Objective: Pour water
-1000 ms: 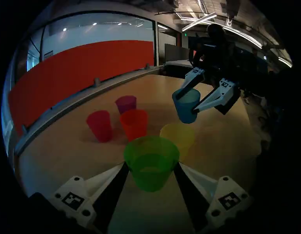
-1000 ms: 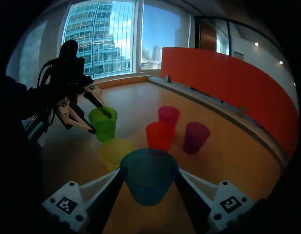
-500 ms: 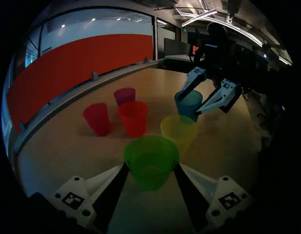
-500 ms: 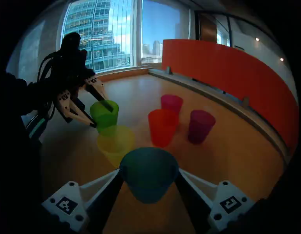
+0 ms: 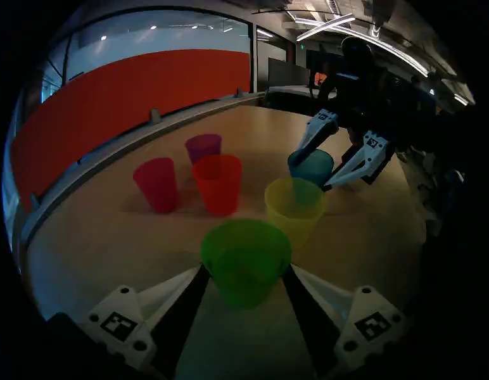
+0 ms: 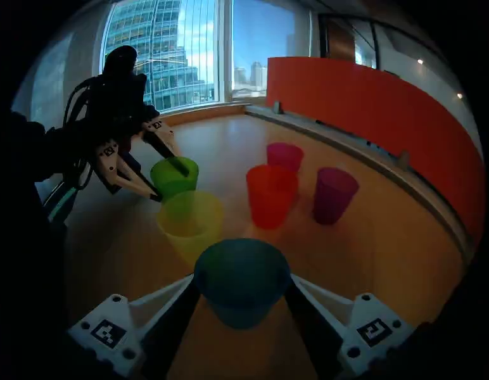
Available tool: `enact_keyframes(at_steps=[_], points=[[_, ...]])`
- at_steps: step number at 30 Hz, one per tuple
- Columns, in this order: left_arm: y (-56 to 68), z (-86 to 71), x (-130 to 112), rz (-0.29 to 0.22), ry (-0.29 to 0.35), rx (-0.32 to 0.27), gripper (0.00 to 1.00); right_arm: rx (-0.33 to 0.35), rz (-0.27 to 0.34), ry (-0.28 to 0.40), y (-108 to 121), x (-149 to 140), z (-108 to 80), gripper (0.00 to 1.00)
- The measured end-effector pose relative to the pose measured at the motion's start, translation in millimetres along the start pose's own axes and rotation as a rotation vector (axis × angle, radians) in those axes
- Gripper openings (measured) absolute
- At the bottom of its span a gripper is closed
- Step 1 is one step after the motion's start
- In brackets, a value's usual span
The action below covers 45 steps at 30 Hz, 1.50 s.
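In the left gripper view my left gripper point(image 5: 246, 282) is shut on a green cup point(image 5: 246, 261), held upright above the wooden table point(image 5: 105, 253). Across the table my right gripper point(image 5: 320, 170) grips a blue cup point(image 5: 311, 166). A yellow cup point(image 5: 294, 206) stands between the two held cups. In the right gripper view my right gripper point(image 6: 242, 291) is shut on the blue cup point(image 6: 242, 288). Past the yellow cup point(image 6: 190, 221), the left gripper point(image 6: 163, 177) holds the green cup point(image 6: 175, 176).
An orange cup point(image 5: 217, 182), a red cup point(image 5: 157, 183) and a purple cup point(image 5: 203, 147) stand grouped on the table. In the right gripper view they are the orange cup point(image 6: 270, 194), pink cup point(image 6: 284, 155) and purple cup point(image 6: 334, 194). A red wall panel point(image 5: 118, 95) runs along the table's edge.
Both grippers have come down and drawn closer to the yellow cup. The blue cup has sunk from well above the table to just behind the yellow cup's rim.
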State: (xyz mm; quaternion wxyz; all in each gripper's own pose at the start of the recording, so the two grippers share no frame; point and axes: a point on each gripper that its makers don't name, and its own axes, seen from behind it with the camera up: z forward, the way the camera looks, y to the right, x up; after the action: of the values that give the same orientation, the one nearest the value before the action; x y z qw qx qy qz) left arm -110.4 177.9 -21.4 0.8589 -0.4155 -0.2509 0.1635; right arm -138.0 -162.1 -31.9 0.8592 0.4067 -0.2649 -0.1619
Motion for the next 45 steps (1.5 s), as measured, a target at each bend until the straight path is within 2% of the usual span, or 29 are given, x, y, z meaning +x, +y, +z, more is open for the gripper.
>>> enact_keyframes(at_steps=[33,37,45], points=[[-1.7,-3.7,-9.9,-0.048,-0.001,0.005,0.83,-0.018,-0.014,-0.007,-6.8,-9.3,-6.3,0.91],[-1.5,-3.6,-9.1,-0.046,0.001,0.005,0.84,-0.022,-0.011,-0.006,-6.6,-8.6,-6.4,0.99],[-0.9,-4.1,-9.3,-0.047,0.002,0.003,0.84,-0.028,-0.019,-0.008,-6.5,-8.8,-6.9,1.0]])
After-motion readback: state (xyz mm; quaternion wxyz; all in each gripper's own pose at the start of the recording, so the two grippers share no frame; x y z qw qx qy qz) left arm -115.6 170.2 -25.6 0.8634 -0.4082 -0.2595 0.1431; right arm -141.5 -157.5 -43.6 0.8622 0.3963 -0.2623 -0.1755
